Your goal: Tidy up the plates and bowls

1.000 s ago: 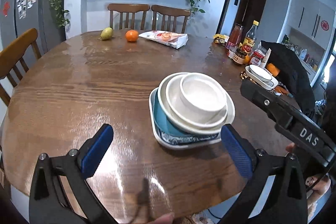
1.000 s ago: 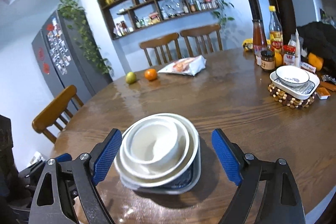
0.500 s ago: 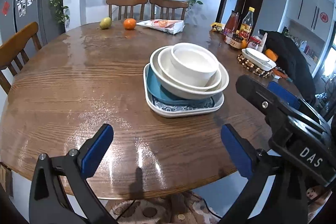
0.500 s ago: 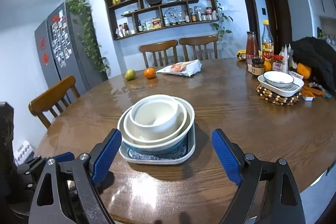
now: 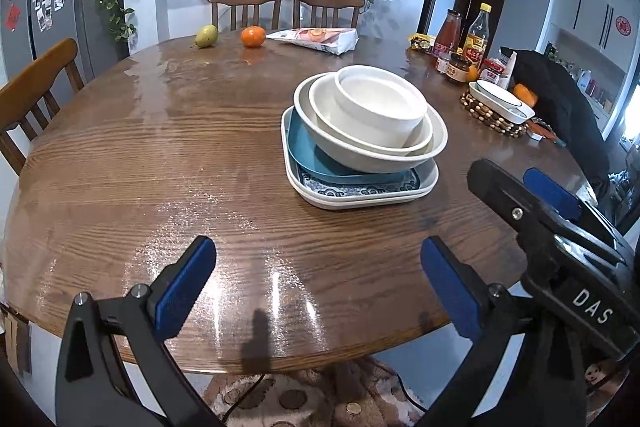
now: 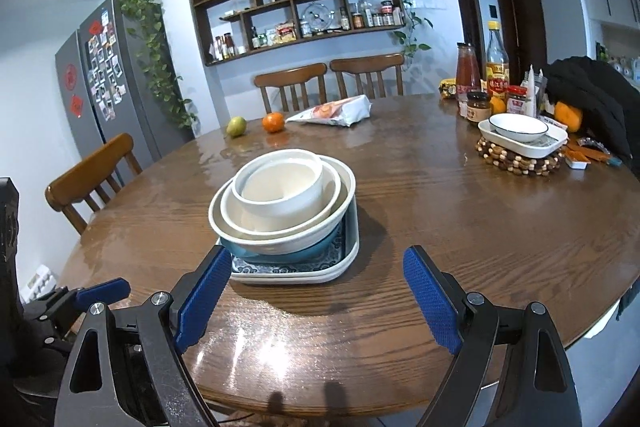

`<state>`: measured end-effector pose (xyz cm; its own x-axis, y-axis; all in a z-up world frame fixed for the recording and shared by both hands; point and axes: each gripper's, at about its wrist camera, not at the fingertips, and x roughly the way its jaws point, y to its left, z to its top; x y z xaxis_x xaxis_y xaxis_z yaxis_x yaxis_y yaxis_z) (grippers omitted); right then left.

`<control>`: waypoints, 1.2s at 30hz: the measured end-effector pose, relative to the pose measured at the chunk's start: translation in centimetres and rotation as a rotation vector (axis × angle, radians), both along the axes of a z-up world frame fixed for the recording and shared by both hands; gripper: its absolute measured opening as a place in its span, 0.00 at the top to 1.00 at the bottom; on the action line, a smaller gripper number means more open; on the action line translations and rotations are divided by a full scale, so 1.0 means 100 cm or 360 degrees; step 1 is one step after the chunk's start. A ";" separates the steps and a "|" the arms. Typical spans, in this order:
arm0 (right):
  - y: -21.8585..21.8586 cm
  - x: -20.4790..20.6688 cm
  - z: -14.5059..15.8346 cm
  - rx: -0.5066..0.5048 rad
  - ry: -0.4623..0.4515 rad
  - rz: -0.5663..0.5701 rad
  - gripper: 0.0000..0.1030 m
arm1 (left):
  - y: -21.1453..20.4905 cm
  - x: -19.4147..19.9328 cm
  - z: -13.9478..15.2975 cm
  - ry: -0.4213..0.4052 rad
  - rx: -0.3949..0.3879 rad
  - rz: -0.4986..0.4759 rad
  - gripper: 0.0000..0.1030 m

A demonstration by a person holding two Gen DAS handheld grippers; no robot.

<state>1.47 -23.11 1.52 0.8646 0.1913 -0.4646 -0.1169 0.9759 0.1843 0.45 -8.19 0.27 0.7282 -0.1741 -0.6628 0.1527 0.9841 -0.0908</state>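
Note:
A stack of dishes stands on the round wooden table [image 5: 160, 155]: three nested white bowls [image 5: 380, 111] [image 6: 280, 187] on a blue dish [image 5: 308, 155], on square white plates with a blue pattern [image 5: 360, 191] [image 6: 296, 267]. My left gripper [image 5: 320, 279] is open and empty above the table's near edge, well short of the stack. My right gripper [image 6: 320, 291] is open and empty, just in front of the stack. Its body also shows in the left wrist view [image 5: 560, 247].
A white bowl in a white dish [image 6: 520, 135] sits on a beaded trivet at the right, beside bottles and jars [image 6: 484, 83] and a black coat [image 6: 592, 99]. A pear [image 5: 206, 35], an orange [image 5: 253, 37] and a snack bag [image 5: 316, 39] lie at the far side. Chairs [image 5: 36, 83] surround the table.
Both grippers have drawn back and lowered away from the stack, toward the table's near edge. The stack has not moved. Both stay open.

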 end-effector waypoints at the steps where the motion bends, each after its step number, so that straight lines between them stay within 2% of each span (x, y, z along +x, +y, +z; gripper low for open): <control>1: 0.000 0.000 0.000 0.0001 0.0001 -0.0003 0.14 | 0.000 0.000 -0.001 0.0000 0.0002 0.0007 0.01; 10: 0.000 -0.001 0.000 -0.0016 0.0000 -0.0025 0.14 | 0.007 0.003 -0.002 0.0021 -0.0012 0.0050 0.01; 36: 0.000 -0.001 -0.003 -0.0018 0.0016 -0.0051 0.14 | -0.001 0.000 -0.003 0.0010 0.0016 0.0030 0.01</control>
